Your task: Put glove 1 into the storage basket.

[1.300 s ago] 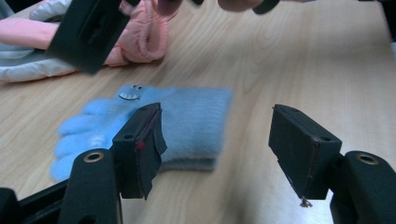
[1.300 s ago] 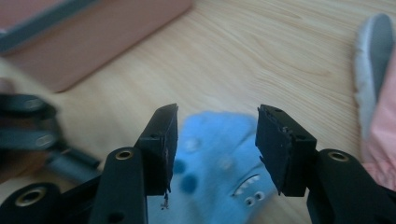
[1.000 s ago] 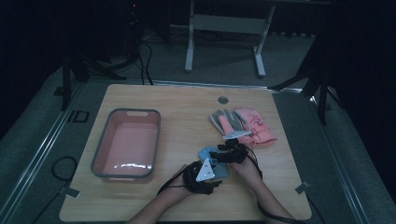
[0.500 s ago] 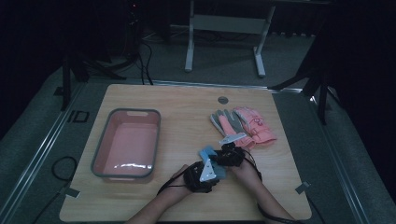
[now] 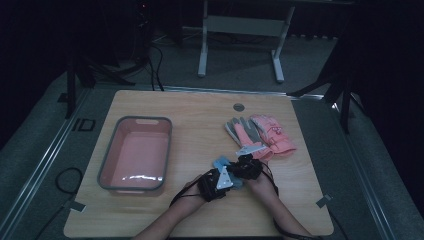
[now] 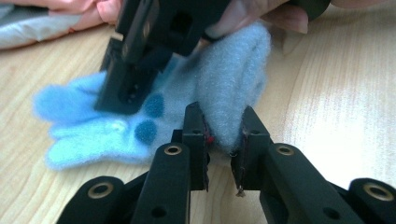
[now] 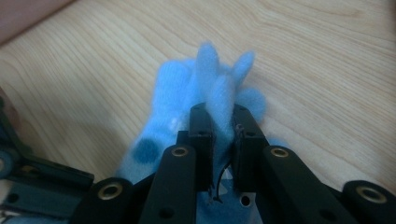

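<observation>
A fuzzy light-blue glove (image 5: 220, 162) with dark blue dots lies on the wooden table (image 5: 200, 107) near the front middle. My left gripper (image 5: 229, 182) has just been closing and is shut on the glove's thick cuff end (image 6: 233, 79), with fabric pinched between its pads (image 6: 203, 140). My right gripper (image 5: 239, 172) has also just been closing. It is shut on a raised fold of the same glove (image 7: 187, 88), near the fingers. In the left gripper view the right gripper (image 6: 126, 88) presses down on the glove just beyond my jaws. A hand holds each gripper.
A pink basin with a grey rim (image 5: 135, 120) stands at the table's left. A pile of grey and pink gloves (image 5: 260, 135) lies right of centre, just behind the grippers. A small round grommet (image 5: 238, 107) sits near the far edge.
</observation>
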